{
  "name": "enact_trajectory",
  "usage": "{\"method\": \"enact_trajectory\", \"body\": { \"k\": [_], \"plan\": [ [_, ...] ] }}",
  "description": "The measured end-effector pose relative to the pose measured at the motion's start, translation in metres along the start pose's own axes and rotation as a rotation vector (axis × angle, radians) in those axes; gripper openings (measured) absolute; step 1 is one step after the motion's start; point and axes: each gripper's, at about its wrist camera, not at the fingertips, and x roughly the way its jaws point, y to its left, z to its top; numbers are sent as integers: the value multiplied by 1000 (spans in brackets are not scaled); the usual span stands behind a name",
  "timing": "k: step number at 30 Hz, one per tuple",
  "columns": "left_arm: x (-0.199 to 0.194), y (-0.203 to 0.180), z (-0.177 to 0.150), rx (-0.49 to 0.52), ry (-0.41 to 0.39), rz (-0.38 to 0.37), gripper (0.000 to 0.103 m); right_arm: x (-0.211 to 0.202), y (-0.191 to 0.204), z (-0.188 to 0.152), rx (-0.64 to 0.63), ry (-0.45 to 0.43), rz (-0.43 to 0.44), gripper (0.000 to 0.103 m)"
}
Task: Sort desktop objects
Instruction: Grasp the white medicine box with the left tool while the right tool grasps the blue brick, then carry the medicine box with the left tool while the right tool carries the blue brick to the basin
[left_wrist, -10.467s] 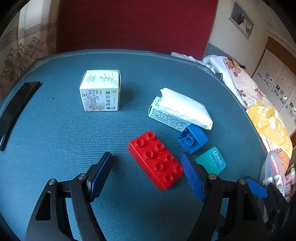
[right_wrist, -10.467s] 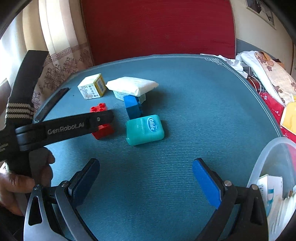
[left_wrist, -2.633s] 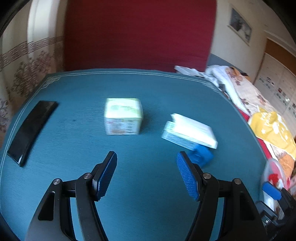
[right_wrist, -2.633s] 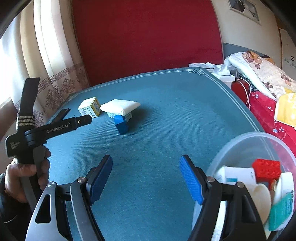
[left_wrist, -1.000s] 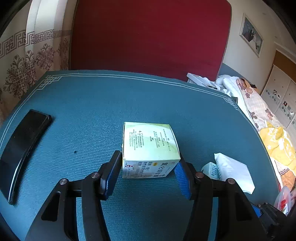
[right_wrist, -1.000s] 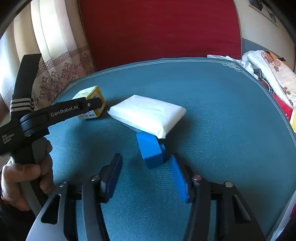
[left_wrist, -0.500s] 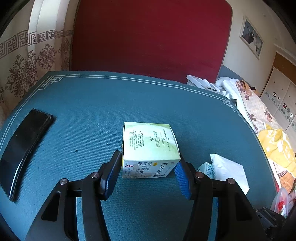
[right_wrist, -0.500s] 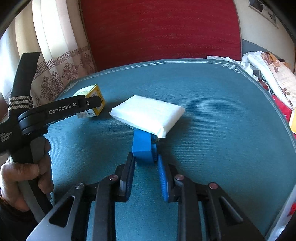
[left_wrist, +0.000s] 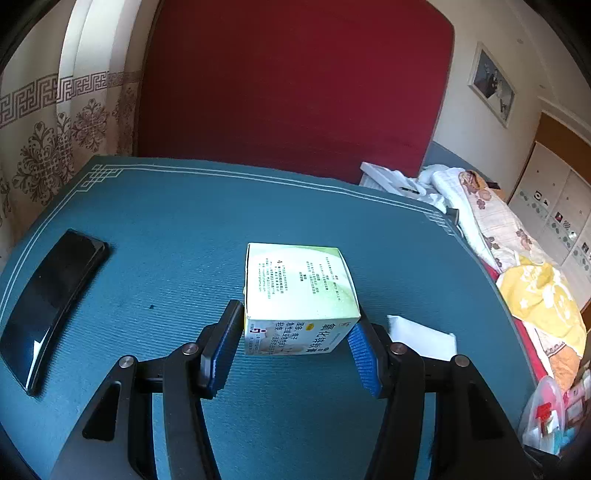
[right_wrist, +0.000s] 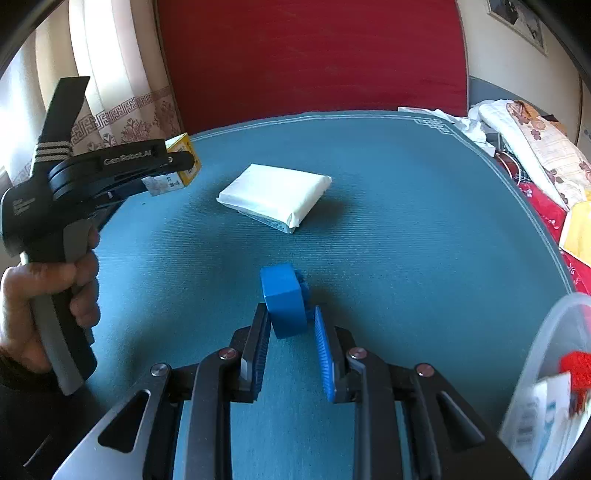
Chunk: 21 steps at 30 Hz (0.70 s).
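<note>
A white and green medicine box (left_wrist: 299, 284) sits between the blue pads of my left gripper (left_wrist: 295, 321), which is shut on its two sides over the teal mat (left_wrist: 184, 221). In the right wrist view that left gripper (right_wrist: 184, 158) is held by a hand (right_wrist: 48, 295) at the left, and the box (right_wrist: 183, 173) shows partly behind its finger. My right gripper (right_wrist: 291, 317) is shut on a small blue brick (right_wrist: 282, 295), pads pressing both its sides. The brick is apart from the white tissue pack (right_wrist: 275, 195), which lies on a small printed box.
A clear plastic tub (right_wrist: 546, 339) with a red brick and cards in it stands at the near right; its rim (left_wrist: 543, 417) also shows by the left gripper. A black phone-like slab (left_wrist: 51, 299) lies at the mat's left edge. Bedding lies beyond the right edge.
My right gripper's jaws closed onto the blue brick and drew it back, away from the tissue pack. The left gripper stays shut on the medicine box with little motion.
</note>
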Motion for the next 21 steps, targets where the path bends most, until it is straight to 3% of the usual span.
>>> {"method": "enact_trajectory", "body": {
  "k": [6, 21],
  "plan": [
    [-13, -15, 0, 35, -20, -35, 59, -20, -3, -3, 0, -30, -14, 25],
    [-27, -43, -9, 96, -24, -83, 59, -7, -5, -17, 13, 43, 21, 26]
  ]
}}
